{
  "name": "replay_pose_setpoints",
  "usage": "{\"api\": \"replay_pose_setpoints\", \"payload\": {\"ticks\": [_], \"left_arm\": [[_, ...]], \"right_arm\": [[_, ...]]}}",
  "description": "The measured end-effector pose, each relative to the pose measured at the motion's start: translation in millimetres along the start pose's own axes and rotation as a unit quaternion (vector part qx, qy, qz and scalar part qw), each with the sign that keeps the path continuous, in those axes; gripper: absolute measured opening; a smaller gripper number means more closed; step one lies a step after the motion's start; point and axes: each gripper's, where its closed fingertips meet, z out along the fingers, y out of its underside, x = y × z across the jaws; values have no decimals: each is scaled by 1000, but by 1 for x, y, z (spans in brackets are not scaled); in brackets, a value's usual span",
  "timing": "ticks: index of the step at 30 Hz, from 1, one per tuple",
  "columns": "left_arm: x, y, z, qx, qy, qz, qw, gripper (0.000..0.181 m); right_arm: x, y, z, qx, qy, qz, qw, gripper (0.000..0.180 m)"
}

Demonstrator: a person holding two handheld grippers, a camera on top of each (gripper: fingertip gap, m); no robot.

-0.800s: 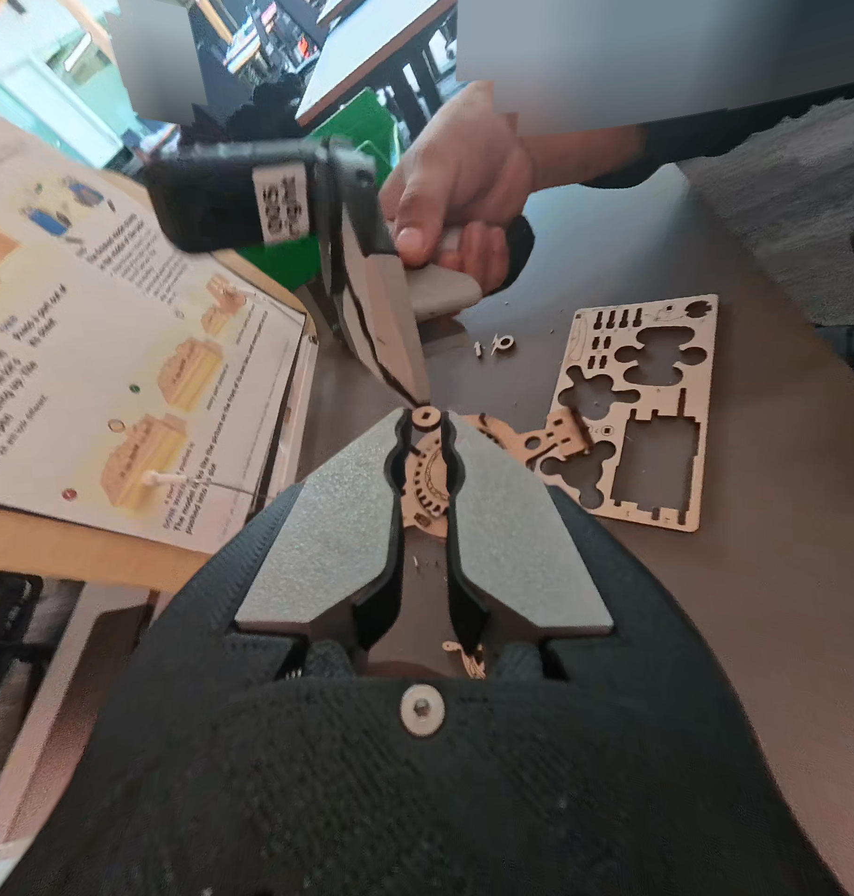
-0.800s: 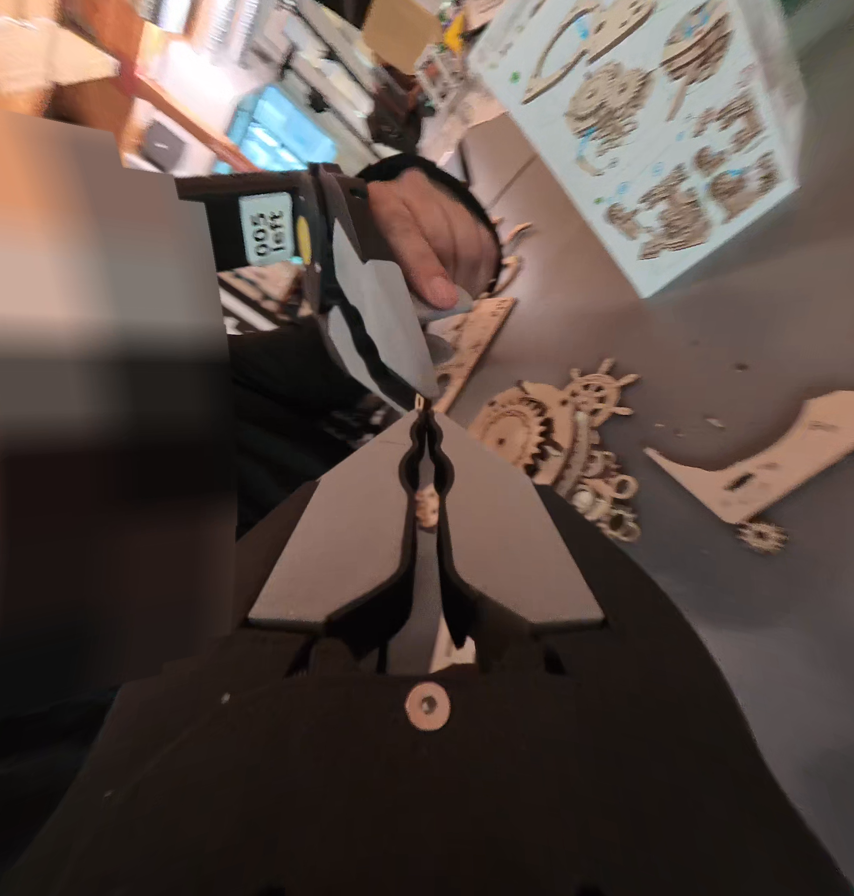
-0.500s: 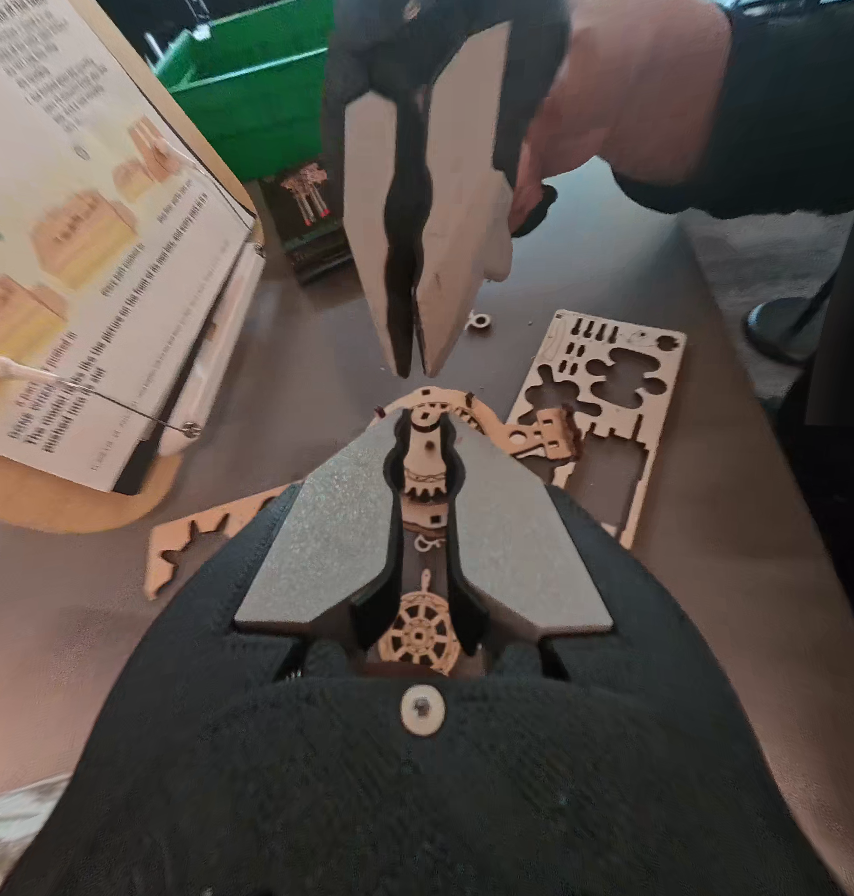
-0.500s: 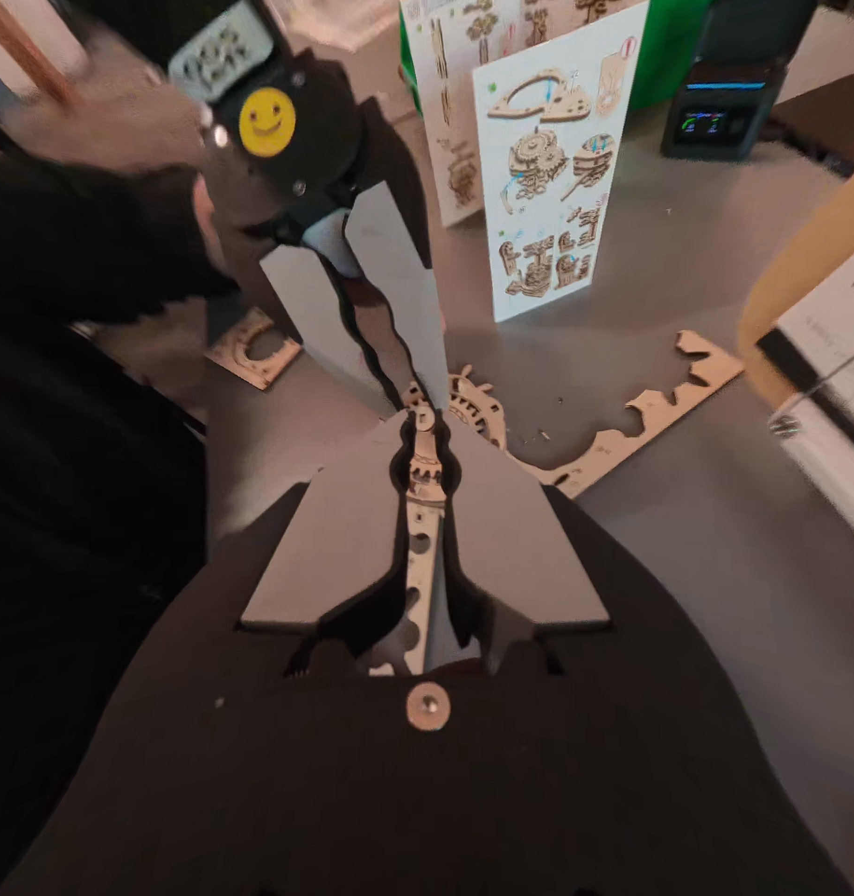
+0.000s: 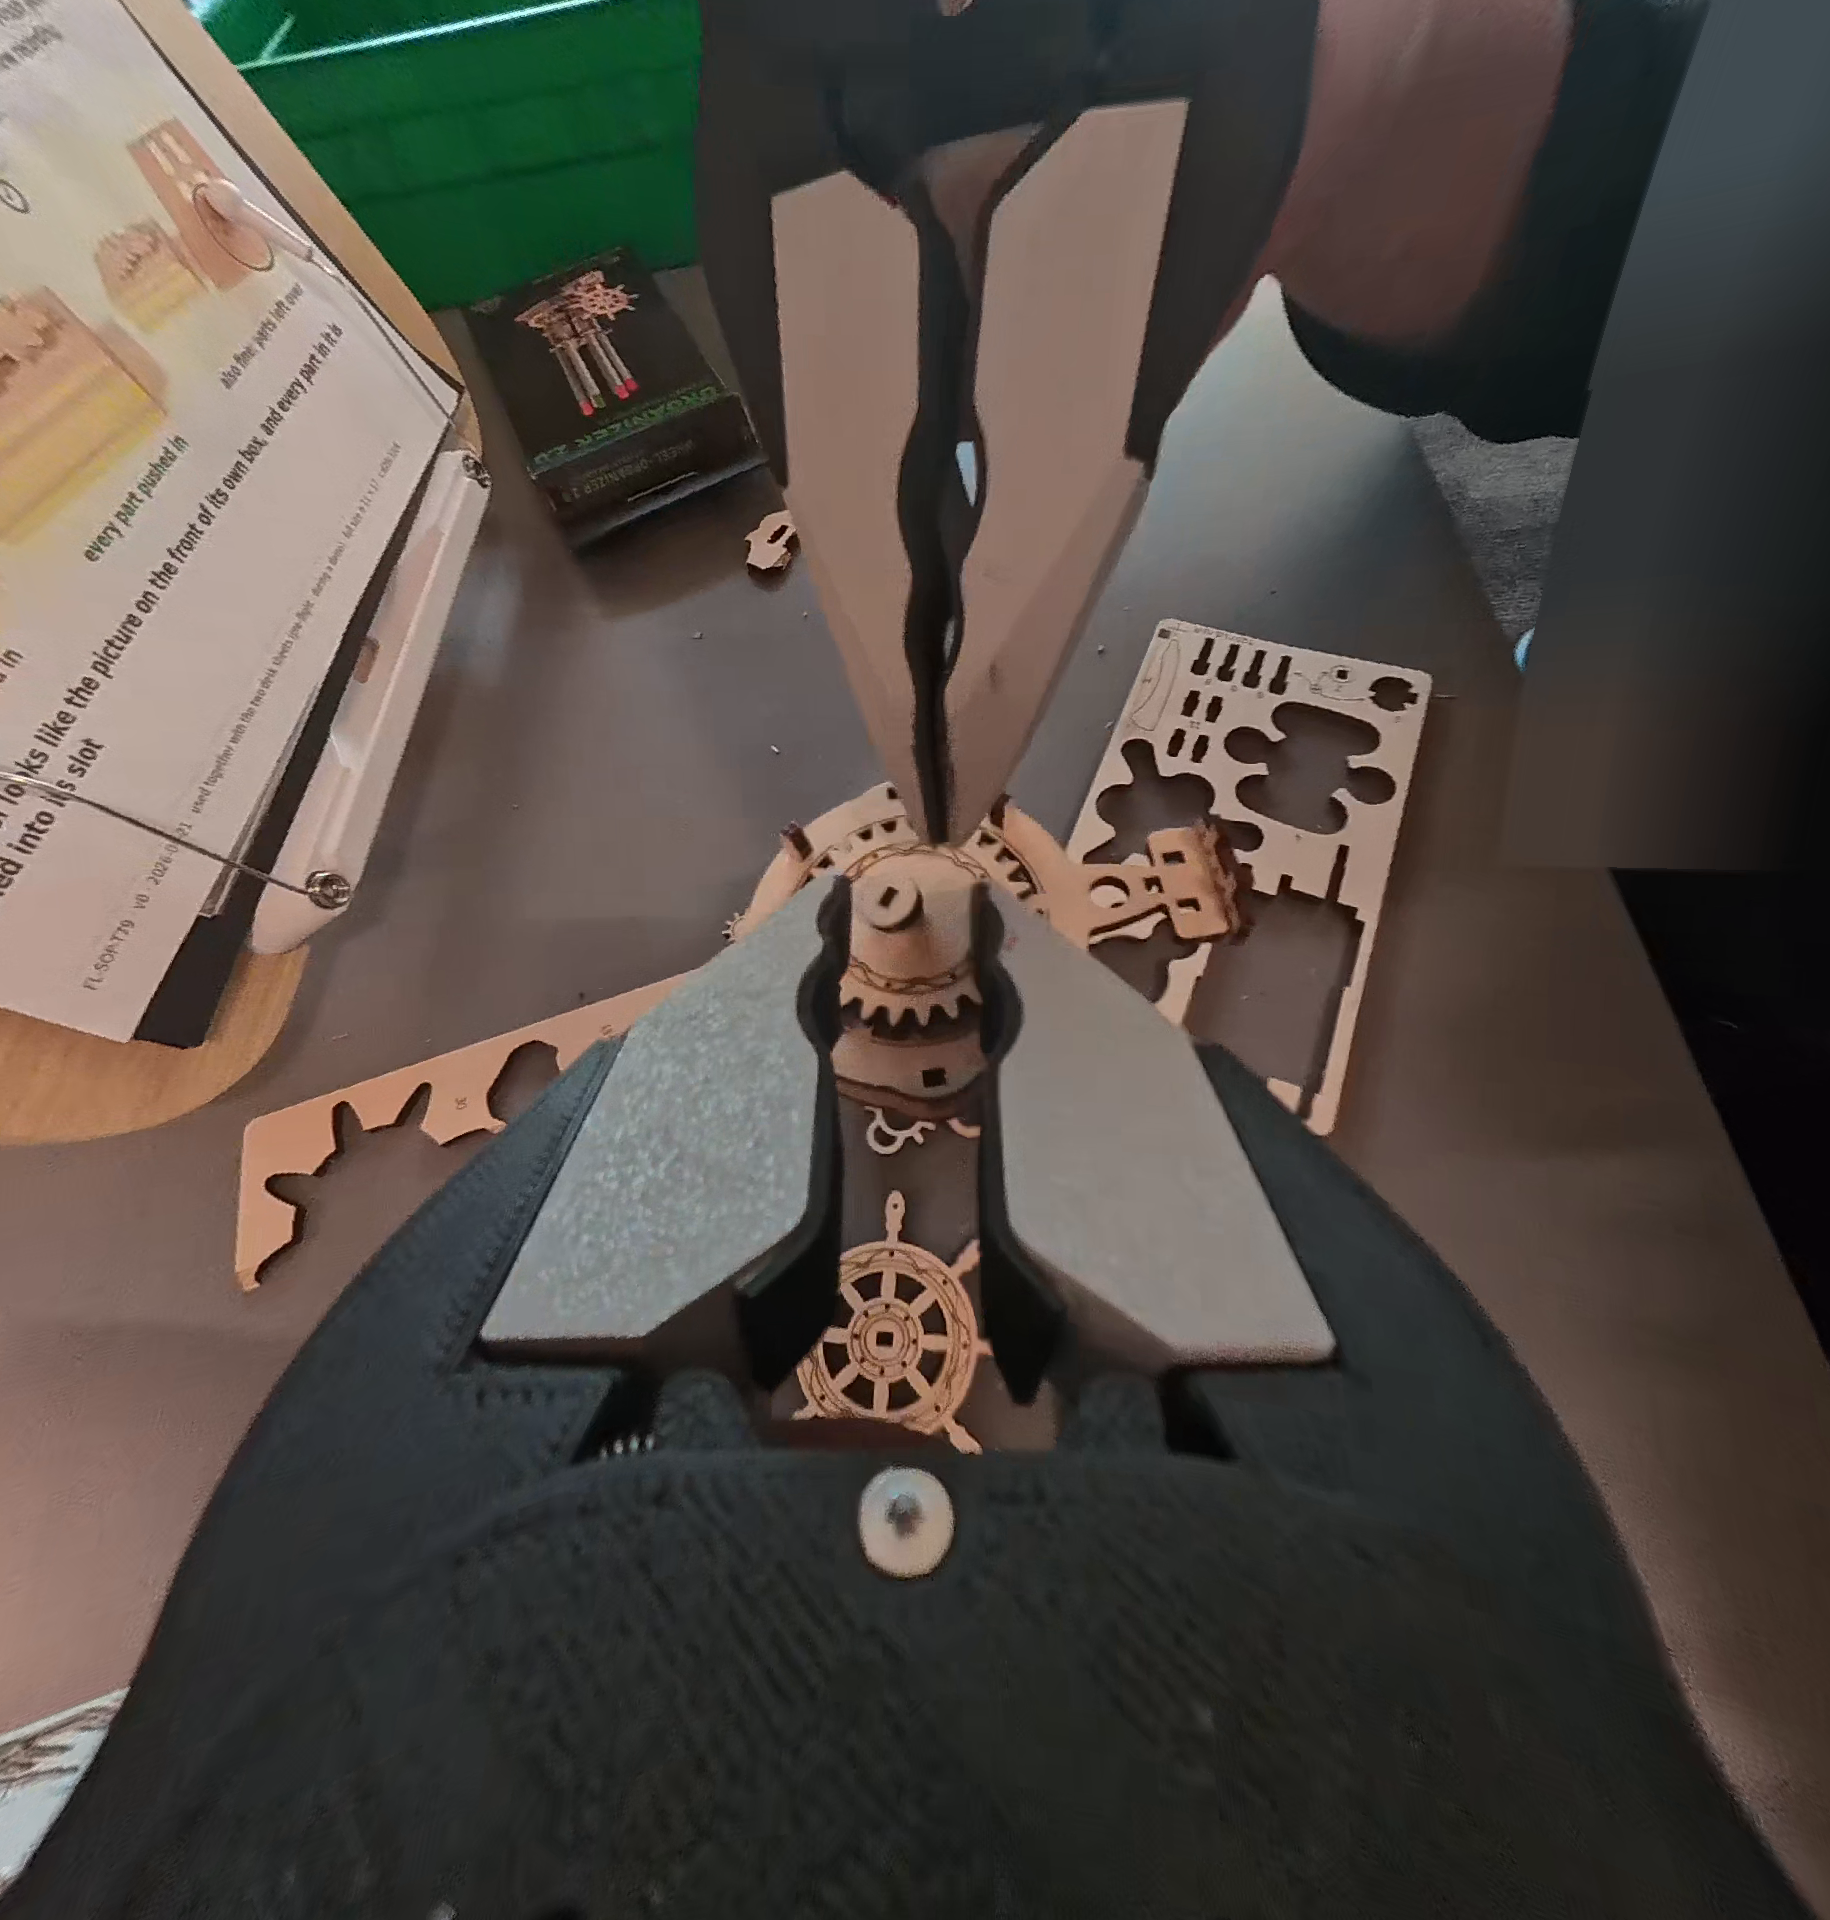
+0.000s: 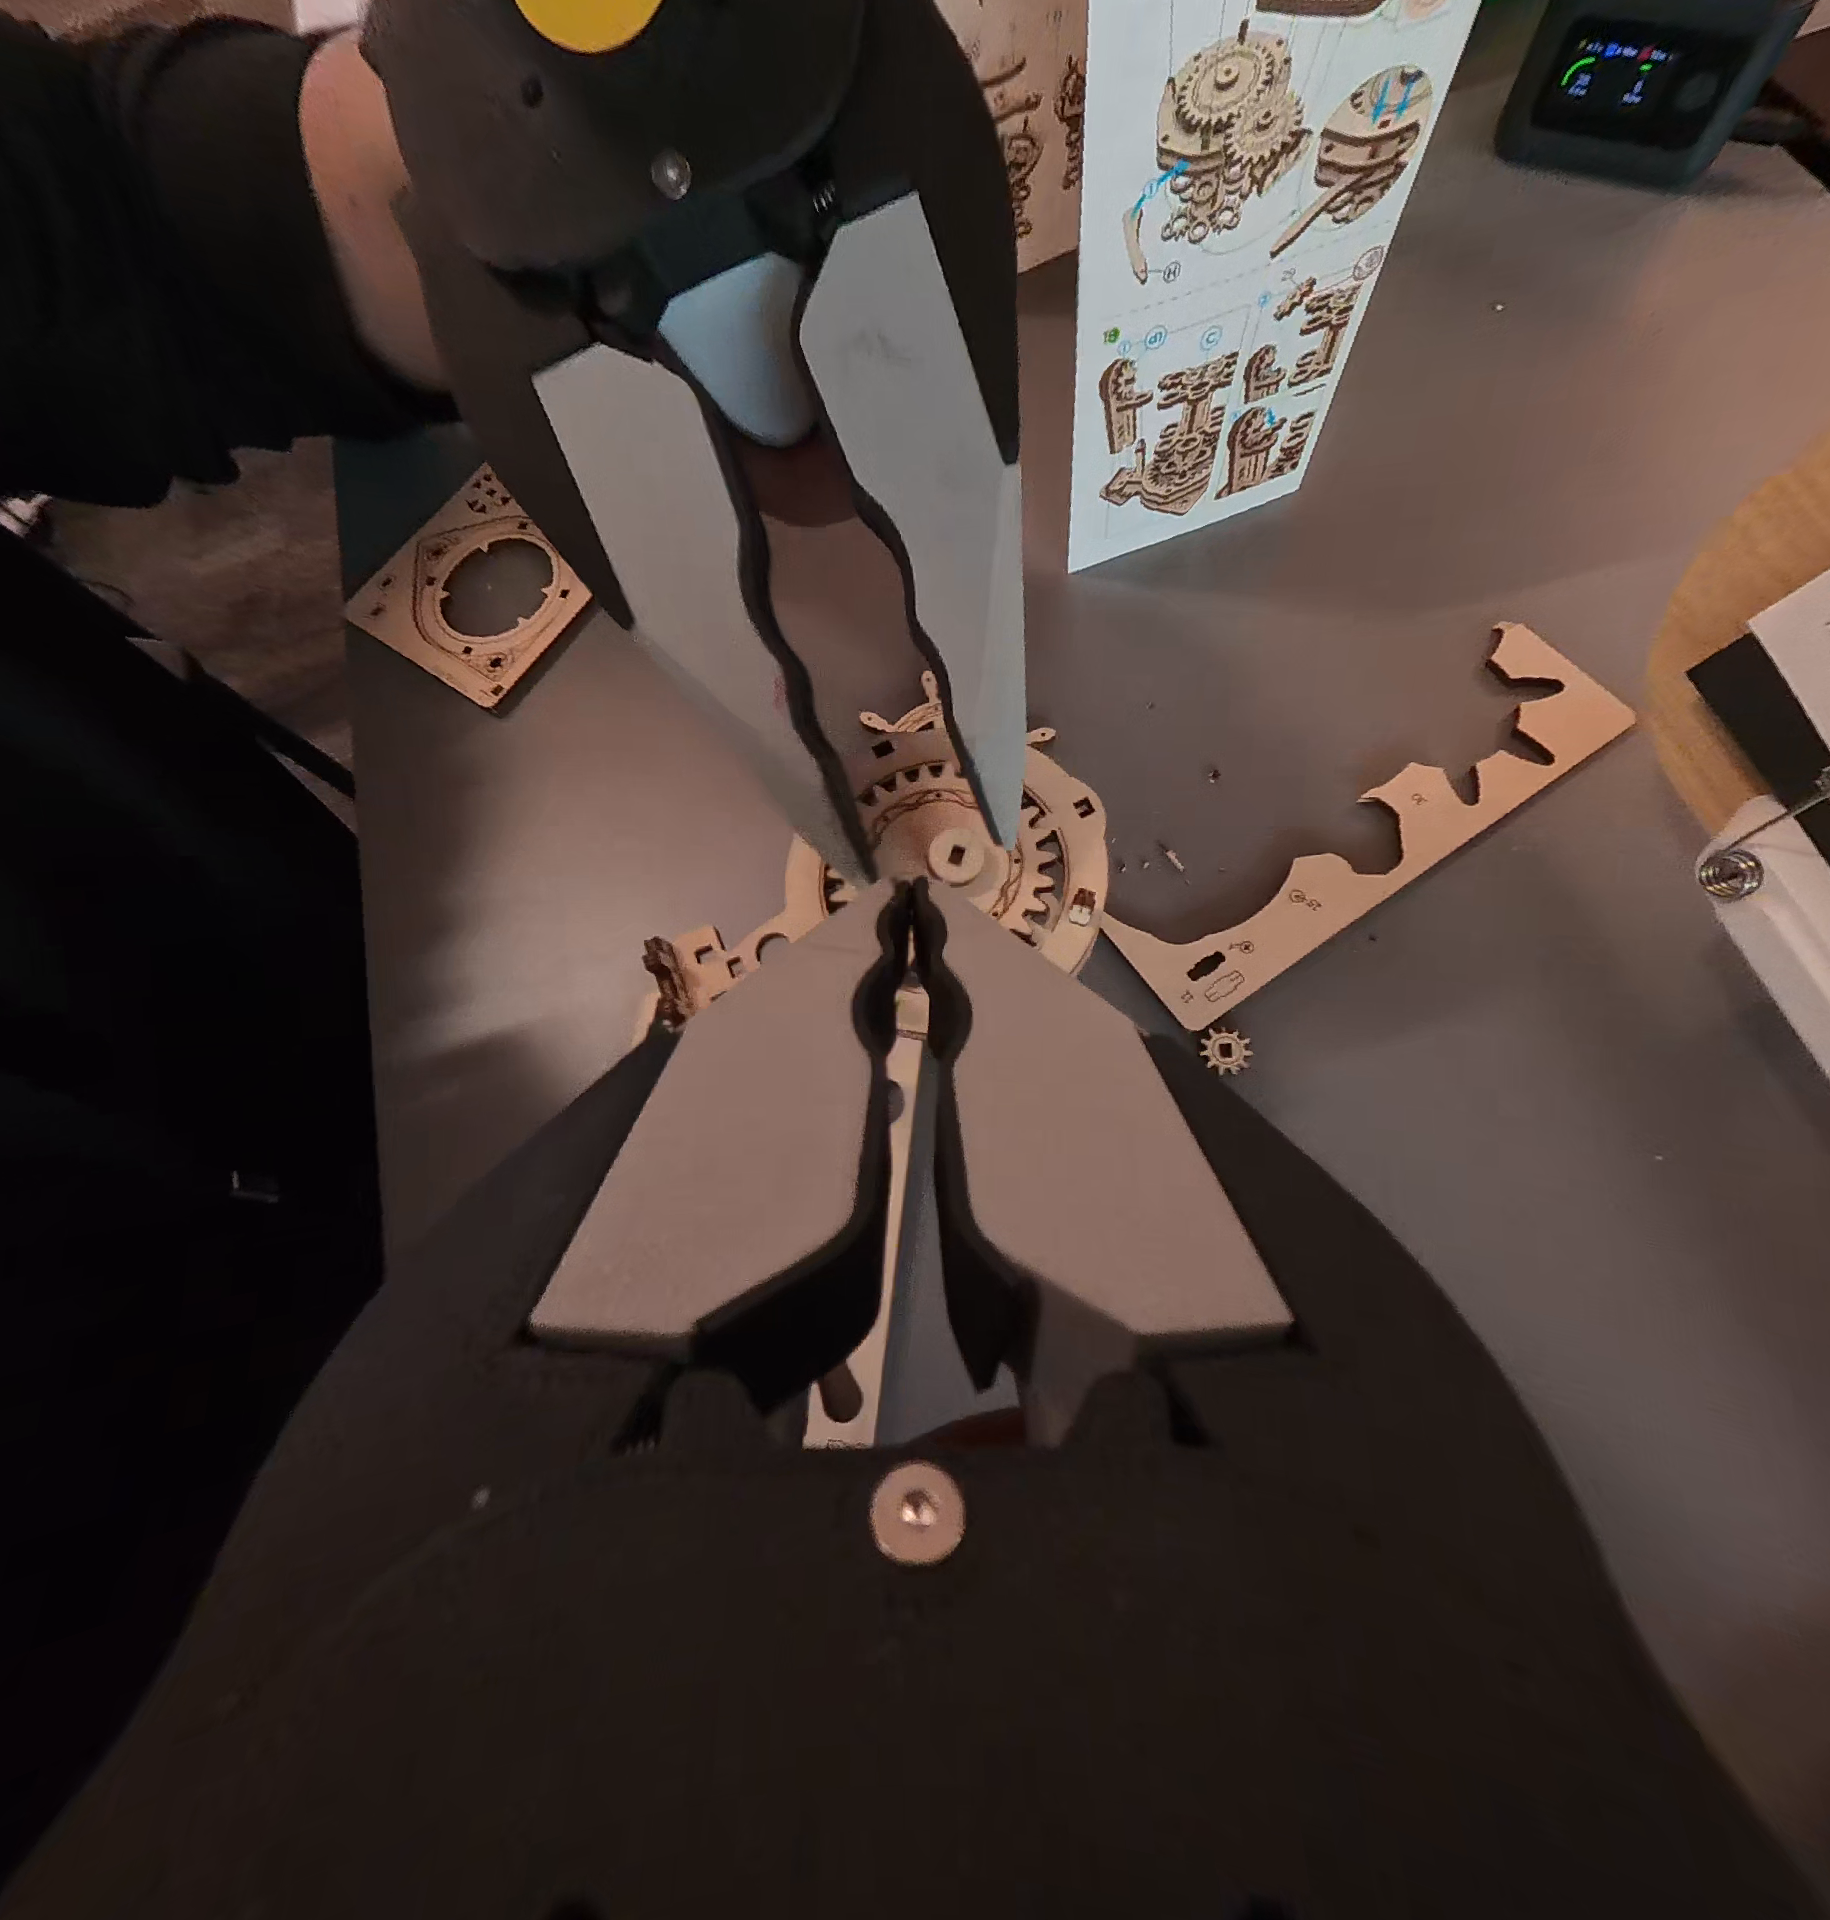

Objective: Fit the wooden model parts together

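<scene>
Gear model (image 5: 906, 961), pinched by the left gripper (image 5: 906, 914), now sits upright on the table as the right gripper (image 6: 911, 902), shut on a thin part, closes in, likely for fitting.

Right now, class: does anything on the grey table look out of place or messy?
Small wood crumbs lie loose beside the round wooden gear assembly, and a tiny loose cog sits apart by the punched-out wooden strip. Nothing looks broken.

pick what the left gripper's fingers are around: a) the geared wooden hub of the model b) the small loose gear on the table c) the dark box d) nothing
a: in the left wrist view the left gripper has its fingers on either side of the geared wooden hub, touching it.
</scene>
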Motion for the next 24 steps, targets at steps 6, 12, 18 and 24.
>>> {"api": "replay_pose_setpoints", "payload": {"ticks": [6, 12, 18, 24], "left_arm": [[-1, 1, -8, 9, 16, -14, 1000, 22], [-2, 5, -10, -2, 24, -16, 1000, 16], [-1, 7, -10, -22, 7, 11, 1000, 10], [1, 6, -9, -29, 12, 8, 999, 9]], "right_arm": [[7, -3, -1, 8, 8, -10, 1000, 0], [8, -7, 5, 14, 0, 2, 1000, 10], [7, -7, 10, 21, 13, 3, 1000, 13], [6, -3, 12, 16, 19, 0, 1000, 8]]}}
